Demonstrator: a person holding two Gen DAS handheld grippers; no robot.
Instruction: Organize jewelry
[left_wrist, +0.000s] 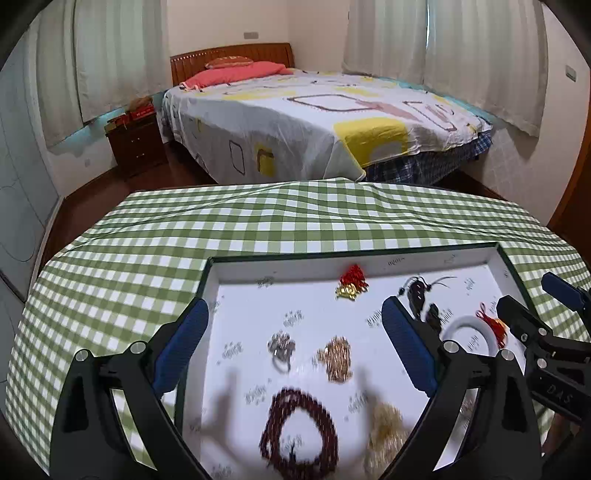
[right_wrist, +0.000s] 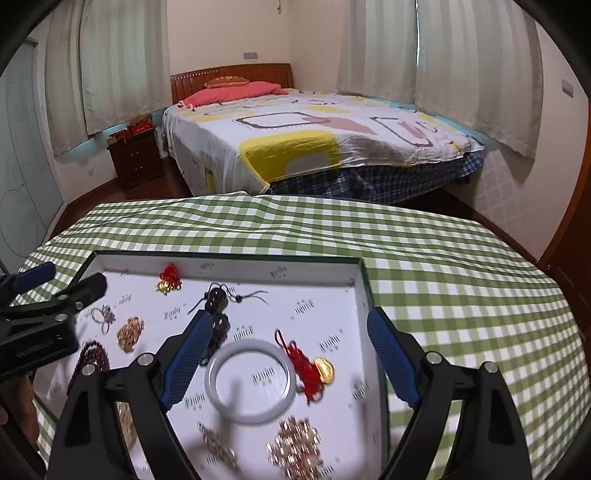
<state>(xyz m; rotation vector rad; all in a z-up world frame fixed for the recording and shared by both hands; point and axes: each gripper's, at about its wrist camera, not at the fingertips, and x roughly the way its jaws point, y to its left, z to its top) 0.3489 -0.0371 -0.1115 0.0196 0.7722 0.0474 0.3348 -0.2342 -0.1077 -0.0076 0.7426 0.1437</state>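
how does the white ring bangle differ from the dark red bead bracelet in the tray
The smooth white ring bangle is one solid hoop; the dark red bead bracelet is a loop of many small beads. The bangle lies toward the tray's right side, the bead bracelet toward its left. Both lie flat in the white tray, untouched.

All the jewelry lies loose in a shallow white tray (right_wrist: 360, 291). A white bangle (right_wrist: 251, 382) lies flat near its middle, a dark red bead bracelet (left_wrist: 299, 430) toward its left, gold chains (right_wrist: 295, 446) at its near edge.

Behind the checked tablecloth (left_wrist: 295, 221) stand a bed (left_wrist: 314, 122), a nightstand (left_wrist: 135, 144) and curtains (left_wrist: 480, 55).
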